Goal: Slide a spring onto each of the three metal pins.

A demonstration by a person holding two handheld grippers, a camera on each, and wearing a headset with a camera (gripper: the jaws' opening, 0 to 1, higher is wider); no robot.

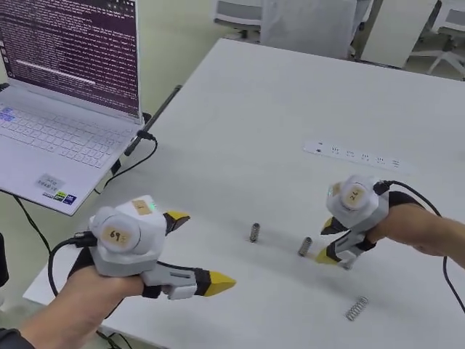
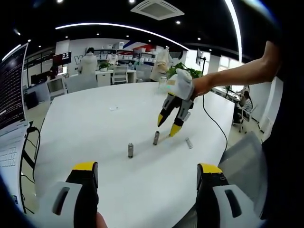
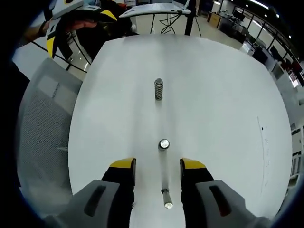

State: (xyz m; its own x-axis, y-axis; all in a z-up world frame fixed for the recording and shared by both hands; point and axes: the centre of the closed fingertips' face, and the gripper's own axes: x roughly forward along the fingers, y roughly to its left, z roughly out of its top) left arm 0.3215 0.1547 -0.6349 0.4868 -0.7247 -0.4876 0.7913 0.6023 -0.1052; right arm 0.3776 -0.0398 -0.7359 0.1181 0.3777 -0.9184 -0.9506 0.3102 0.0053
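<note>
Two pins (image 1: 254, 233) loaded; open right gripper (image 3: 157, 164) straddles bare third metal pin (image 3: 166, 198); left gripper (image 2: 147, 167) open. Next: fetch loose steel coil spring (image 1: 356, 308) at white desk's (image 1: 290, 109) near edge.

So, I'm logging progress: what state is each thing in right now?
Left gripper: open, empty.
Right gripper: open, empty.
Pin: bare, between that gripper's jaws.
Far spring: standing upright.
Middle spring: standing upright.
Loose spring: lying flat on the table.
Laptop: open, screen on.

A white table (image 1: 290, 94) holds an open laptop (image 1: 65, 87) and a power strip (image 1: 356, 155). Office chairs (image 1: 240, 14) stand behind it, under a strip light (image 2: 234, 28).
</note>
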